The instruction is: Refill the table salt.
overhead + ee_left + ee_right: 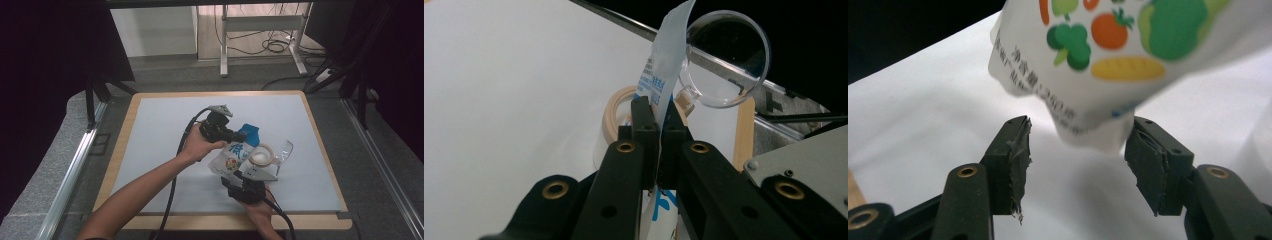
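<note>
**Pouch held aloft by its top edge, lower corner freed between parted jaws**

Item 1. Pouch (234, 156): white soft pack printed with vegetables, blue at its upper end. It hangs clear of the pale mat (160, 150), tilted, blue end up and away from the person, lower corner toward the near edge. Judged reason for the pose: one gripper bears the pack by its thin sealed top so the body hangs free, leaving the bottom open to the other gripper.

Item 2. Tape roll (263, 154): beige ring lying flat on the mat, just beside the pouch on its right, partly behind it in the left gripper view (616, 112).

Item 3. Clear plastic scoop or cup (282, 152): just beyond the tape roll, on the far side from the pouch; its round transparent bowl (729, 65) shows beside the pouch edge. Whether it touches the roll cannot be told.

Item 4. Left gripper (239, 135): at the pouch's blue upper end. Jaws fully closed, pads pressed together on the pouch's flat top edge (664, 60), which stands up between them. This is the carrying grip.

Item 5. Right gripper (240, 176): below the pouch, toward the near edge of the mat. Jaws about half open, pads worn and ragged. The pouch's lower corner (1098, 135) dips into the gap; the right-hand pad looks close to or brushing it, the left-hand pad stands apart. Nothing is clamped. Judged: a grip just let go or about to be retaken.
</note>
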Demonstrator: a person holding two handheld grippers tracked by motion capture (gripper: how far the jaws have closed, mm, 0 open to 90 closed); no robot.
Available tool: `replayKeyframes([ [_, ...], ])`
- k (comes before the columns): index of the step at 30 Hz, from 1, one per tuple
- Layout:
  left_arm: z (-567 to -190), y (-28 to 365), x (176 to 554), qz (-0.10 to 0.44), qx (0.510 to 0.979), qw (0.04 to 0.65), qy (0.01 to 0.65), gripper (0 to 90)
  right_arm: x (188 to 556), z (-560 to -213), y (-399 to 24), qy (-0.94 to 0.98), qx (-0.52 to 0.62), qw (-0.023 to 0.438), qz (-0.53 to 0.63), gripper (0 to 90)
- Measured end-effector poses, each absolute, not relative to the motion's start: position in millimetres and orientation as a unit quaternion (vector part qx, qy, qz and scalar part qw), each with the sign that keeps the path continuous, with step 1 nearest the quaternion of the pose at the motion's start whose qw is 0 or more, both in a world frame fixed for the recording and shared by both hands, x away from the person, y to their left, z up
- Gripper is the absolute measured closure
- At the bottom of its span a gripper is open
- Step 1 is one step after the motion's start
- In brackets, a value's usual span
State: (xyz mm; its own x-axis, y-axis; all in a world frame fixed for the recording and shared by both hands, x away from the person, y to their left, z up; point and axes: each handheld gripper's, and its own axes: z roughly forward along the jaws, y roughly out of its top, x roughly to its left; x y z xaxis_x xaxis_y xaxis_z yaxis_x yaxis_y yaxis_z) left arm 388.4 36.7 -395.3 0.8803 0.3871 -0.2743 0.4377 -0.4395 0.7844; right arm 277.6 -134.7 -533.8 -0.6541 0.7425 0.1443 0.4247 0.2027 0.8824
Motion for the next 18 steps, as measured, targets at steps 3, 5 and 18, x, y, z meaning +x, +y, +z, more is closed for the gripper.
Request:
replayKeyframes([
  [3,-394.9,40.2,387.2,-0.025,0.844,0.477,0.244,90.0,274.7,-533.9,-139.9,0.762,0.381,0.158,0.499,42.4],
  [5,-395.5,42.1,387.2,-0.023,0.843,0.479,0.245,90.0,273.1,-533.4,-141.8,0.764,0.379,0.156,0.498,42.0],
  [18,-407.6,65.2,385.8,-0.029,0.824,0.499,0.266,90.0,268.8,-531.5,-155.6,0.763,0.377,0.161,0.5,41.9],
])
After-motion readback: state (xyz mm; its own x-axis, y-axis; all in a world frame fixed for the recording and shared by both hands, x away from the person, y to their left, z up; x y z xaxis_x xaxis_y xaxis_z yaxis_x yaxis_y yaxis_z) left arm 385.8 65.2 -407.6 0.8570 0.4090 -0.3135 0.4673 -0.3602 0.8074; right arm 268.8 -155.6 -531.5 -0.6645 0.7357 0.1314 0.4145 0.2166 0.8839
